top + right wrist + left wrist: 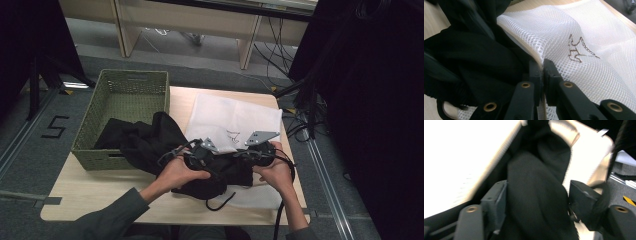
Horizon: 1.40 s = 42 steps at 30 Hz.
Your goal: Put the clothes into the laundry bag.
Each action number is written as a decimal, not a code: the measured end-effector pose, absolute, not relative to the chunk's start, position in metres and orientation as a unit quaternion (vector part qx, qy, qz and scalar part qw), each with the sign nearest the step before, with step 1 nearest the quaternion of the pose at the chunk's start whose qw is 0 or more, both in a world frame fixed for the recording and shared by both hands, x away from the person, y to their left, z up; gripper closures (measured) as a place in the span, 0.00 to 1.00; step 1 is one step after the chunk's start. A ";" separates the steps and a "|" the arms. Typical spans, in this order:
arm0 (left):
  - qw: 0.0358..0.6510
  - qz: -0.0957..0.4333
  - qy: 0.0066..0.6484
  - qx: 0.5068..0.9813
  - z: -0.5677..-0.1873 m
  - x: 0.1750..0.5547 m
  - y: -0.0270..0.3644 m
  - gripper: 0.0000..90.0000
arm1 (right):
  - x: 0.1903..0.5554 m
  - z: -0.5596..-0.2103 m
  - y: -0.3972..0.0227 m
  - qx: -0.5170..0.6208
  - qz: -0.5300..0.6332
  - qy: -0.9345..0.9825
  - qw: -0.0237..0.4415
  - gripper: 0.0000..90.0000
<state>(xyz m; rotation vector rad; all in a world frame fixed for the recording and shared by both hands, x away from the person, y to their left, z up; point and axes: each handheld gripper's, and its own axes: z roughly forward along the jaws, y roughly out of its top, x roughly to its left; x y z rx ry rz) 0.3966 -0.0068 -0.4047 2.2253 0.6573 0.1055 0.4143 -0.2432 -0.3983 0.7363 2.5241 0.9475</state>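
The right claw [542, 65] was clamped on the edge of the white mesh bag [584, 32], holding its mouth up, while the left claw [537, 200] stood open around a fold of the black garment [534, 195], its pads not visibly pressing the cloth. The job looked partway done: some of the garment sat at the bag's mouth on the table [100, 192], but much of it still trailed back into the green basket [122, 87]. Both hands [176, 170] were low and close together at the near edge, claws pointing away from the person.
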 end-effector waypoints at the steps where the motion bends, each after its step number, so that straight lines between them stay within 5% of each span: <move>1: 0.398 0.052 0.259 0.878 -0.399 0.396 0.000 0.33 | 0.414 -0.398 -0.243 0.260 0.334 0.890 0.172 0.97; 11: 0.375 0.097 0.321 0.864 -0.378 0.410 0.098 0.26 | 0.414 -0.398 -0.241 0.262 0.330 0.891 0.169 0.96; 16: 0.393 0.071 0.326 0.857 -0.373 0.412 0.119 0.25 | 0.413 -0.399 -0.242 0.257 0.329 0.892 0.170 0.96; 28: 0.334 0.127 0.362 0.861 -0.397 0.429 0.142 0.26 | 0.414 -0.399 -0.242 0.257 0.327 0.893 0.169 0.96; 35: 0.373 0.070 0.348 0.857 -0.404 0.435 0.142 0.64 | 0.414 -0.400 -0.242 0.256 0.328 0.894 0.168 0.96; 42: 0.376 0.074 0.336 0.860 -0.398 0.430 0.141 0.82 | 0.414 -0.400 -0.242 0.256 0.329 0.894 0.167 0.96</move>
